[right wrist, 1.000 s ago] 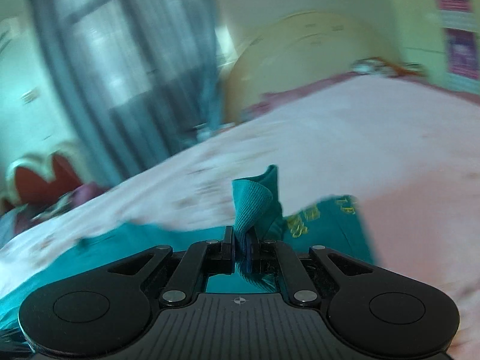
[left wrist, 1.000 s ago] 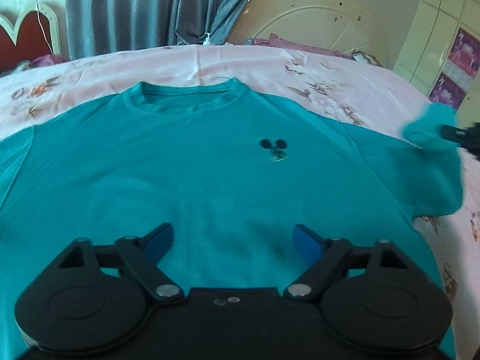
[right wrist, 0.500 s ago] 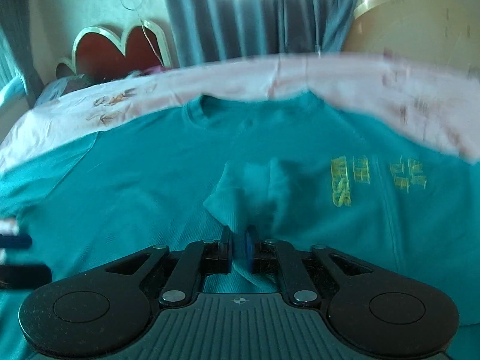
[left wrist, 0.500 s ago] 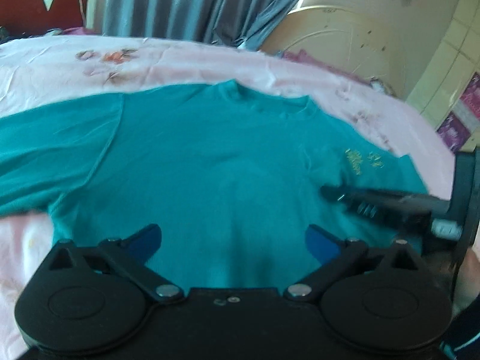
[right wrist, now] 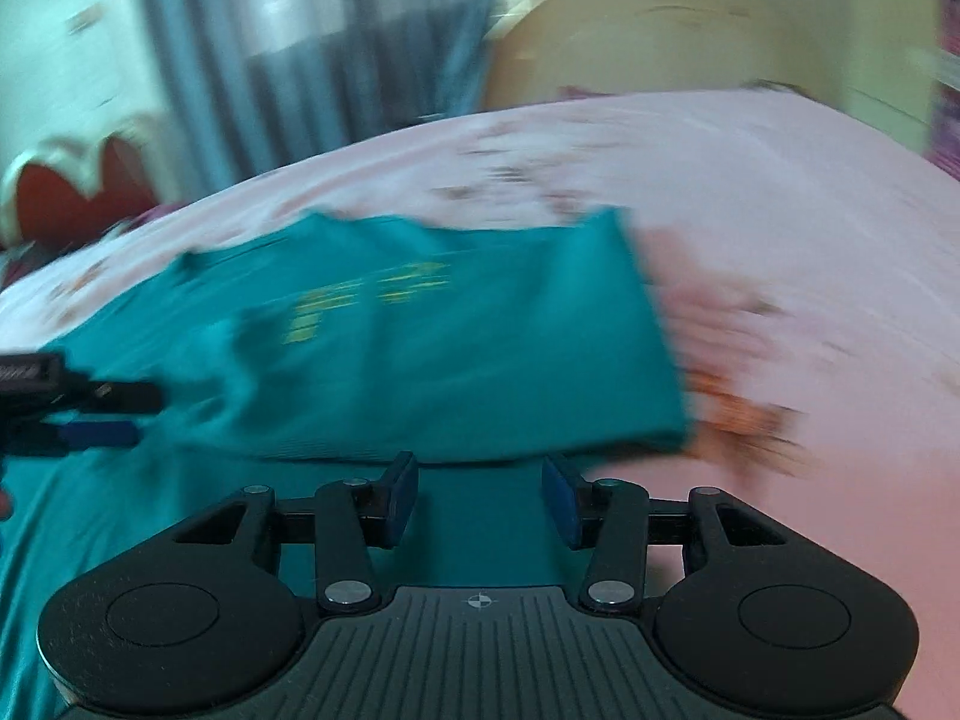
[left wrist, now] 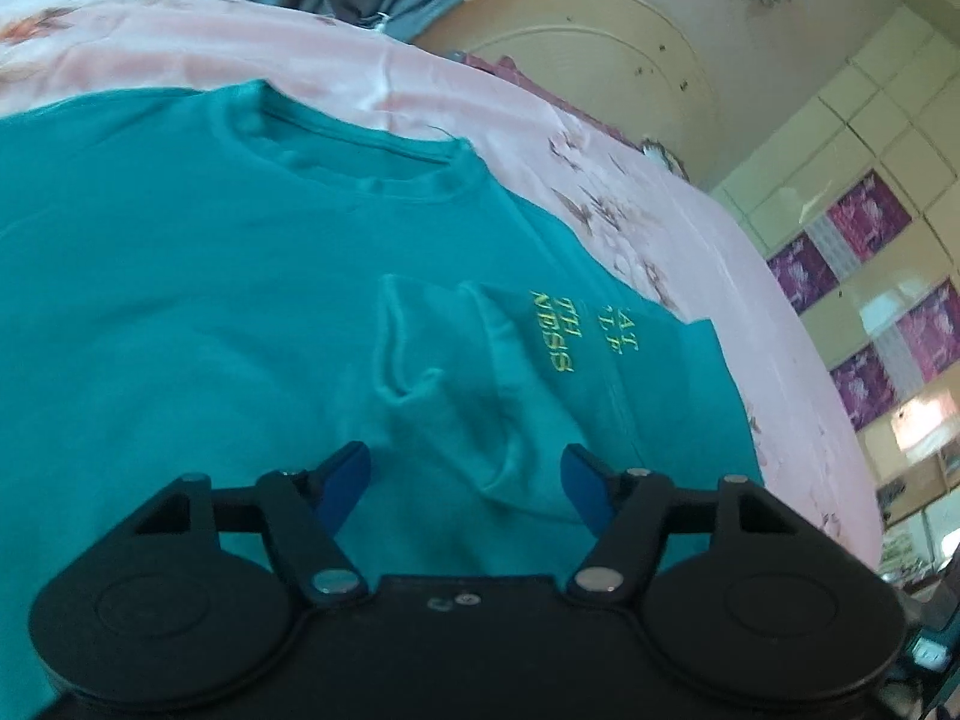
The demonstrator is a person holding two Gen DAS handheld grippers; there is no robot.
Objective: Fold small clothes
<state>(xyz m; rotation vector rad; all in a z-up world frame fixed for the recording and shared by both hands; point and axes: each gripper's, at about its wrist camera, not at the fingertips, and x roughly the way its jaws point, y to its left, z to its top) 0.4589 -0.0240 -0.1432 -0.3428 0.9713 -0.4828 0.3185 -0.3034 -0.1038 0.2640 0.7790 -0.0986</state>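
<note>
1. Garment: teal T-shirt (left wrist: 180, 312) lies flat on the pink floral bedsheet (left wrist: 690, 228), one sleeve (left wrist: 456, 372) folded inward over the chest, yellow lettering (left wrist: 555, 330) exposed.
2. Left gripper (left wrist: 465, 483): jaws apart and closing, above the folded sleeve; pads not gripping fabric.
3. Right gripper (right wrist: 479, 501): jaws part-way apart and opening, over the shirt's edge; nothing pinched.

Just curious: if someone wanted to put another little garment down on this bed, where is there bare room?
Bare pink sheet lies right of the teal shirt's folded edge, and between its collar and the headboard. The shirt fills the middle.
</note>
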